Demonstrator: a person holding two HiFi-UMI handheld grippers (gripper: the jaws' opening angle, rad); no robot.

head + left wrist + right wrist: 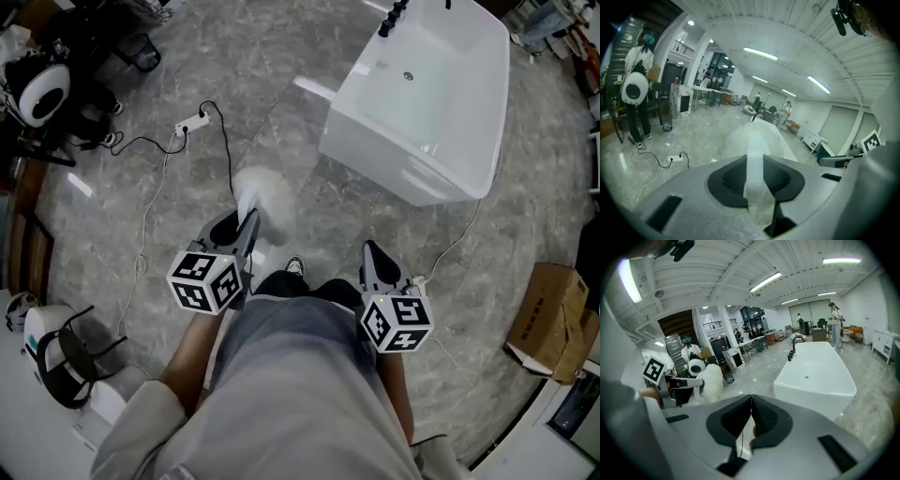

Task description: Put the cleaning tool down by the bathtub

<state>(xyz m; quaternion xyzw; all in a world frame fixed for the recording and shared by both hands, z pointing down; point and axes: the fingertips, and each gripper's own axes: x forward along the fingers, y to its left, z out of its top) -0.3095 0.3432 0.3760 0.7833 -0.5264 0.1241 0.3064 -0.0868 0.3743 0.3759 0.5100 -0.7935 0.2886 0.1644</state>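
The cleaning tool is a white fluffy duster [265, 194] with a flat white handle [754, 161]. My left gripper [242, 231] is shut on that handle, and the fluffy head [757, 137] sticks out ahead of the jaws, above the grey marble floor. The white freestanding bathtub [422, 103] stands ahead to the right, apart from the duster. My right gripper [372, 253] is shut with nothing in it; in the right gripper view its pads meet at the tips [750, 401], and the bathtub [818, 376] lies ahead with the duster [710, 379] off to the left.
A white power strip [192, 122] with a black cable lies on the floor ahead left. A black faucet [392, 17] stands at the tub's far end. A cardboard box [553, 319] sits at the right. A person [637, 89] stands far left beside dark equipment [42, 89].
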